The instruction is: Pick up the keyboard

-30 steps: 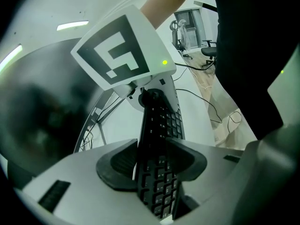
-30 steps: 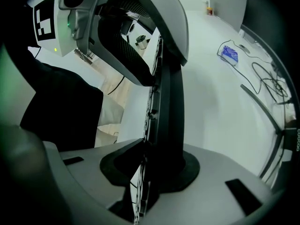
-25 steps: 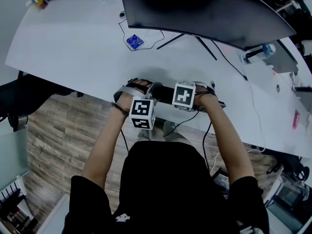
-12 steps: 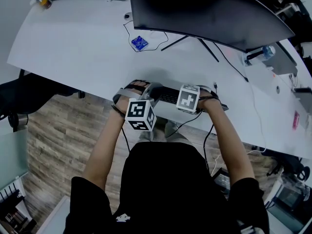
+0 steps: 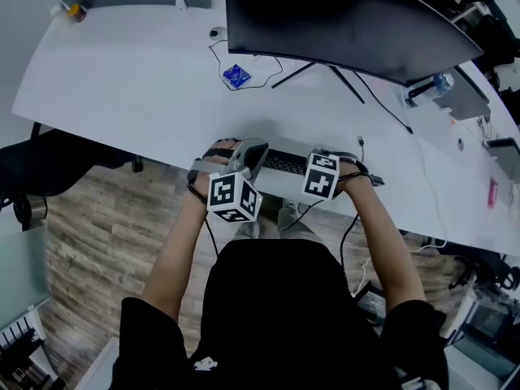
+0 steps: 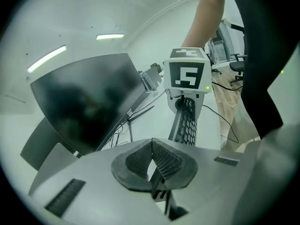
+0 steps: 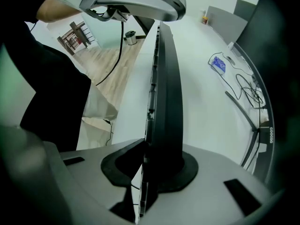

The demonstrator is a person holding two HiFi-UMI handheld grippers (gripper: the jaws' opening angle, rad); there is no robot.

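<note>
Above a white desk (image 5: pixel 122 80), under a curved monitor (image 5: pixel 341 23) at twelve o'clock. Holding the keyboard (image 5: pixel 283 162) at the six o'clock edge: clamped in the right claw (image 7: pixel 154 165), seemingly tipped up. Left claw (image 6: pixel 152 161) pressed together at the other end, hold uncertain. Lift likely begun, not finished.

the white desk (image 5: pixel 122 80) curves away from us. on it we see a curved monitor (image 5: pixel 341 15) on thin stand legs, a small blue packet (image 5: pixel 236 75) just beside a looping black cable (image 5: pixel 210 51), and a bottle (image 5: pixel 431 88) lying far right. the keyboard (image 5: pixel 284 162) is at the near edge; we cannot tell whether it rests there.
</note>
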